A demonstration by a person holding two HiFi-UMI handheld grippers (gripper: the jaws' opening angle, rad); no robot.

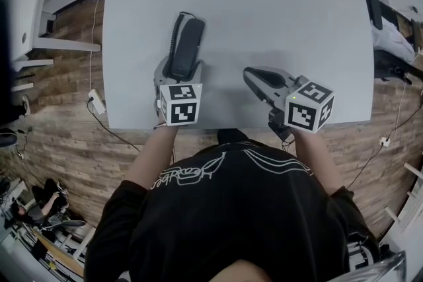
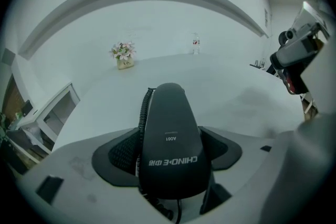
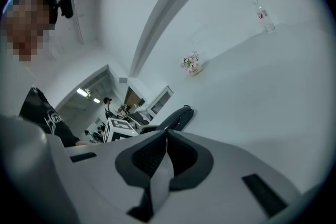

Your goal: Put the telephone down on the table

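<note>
Black shirt [image 1: 231, 208], lower half of head view, nearest the lens; beyond it, pale surface [image 1: 264, 3] filling the upper frame. Item: phone [image 1: 187, 43], dark handset, left of centre in head view, lying flat on the surface close to its near edge, long axis running toward the upper frame. Coiled cord [image 1: 176, 30] along its left flank. Left tool [image 2: 168, 156]: jaws at widest spread, one pad on either side of the phone's near end; pads appear to flank the body and not to press it, so the phone looks set down and released, though contact on the right pad is hard to rule out. Right tool [image 3: 166, 147]: right of centre in head view, over the near edge of the surface, jaws closed together on nothing, well apart from the phone. Handling note, as judgement: step in hand is the withdrawal. Hold the left jaws at full spread and draw straight back along the phone's axis, toward the lower frame, level, no twist. Mind the cord beside the left pad; a snag could drag the phone toward the edge.
</note>
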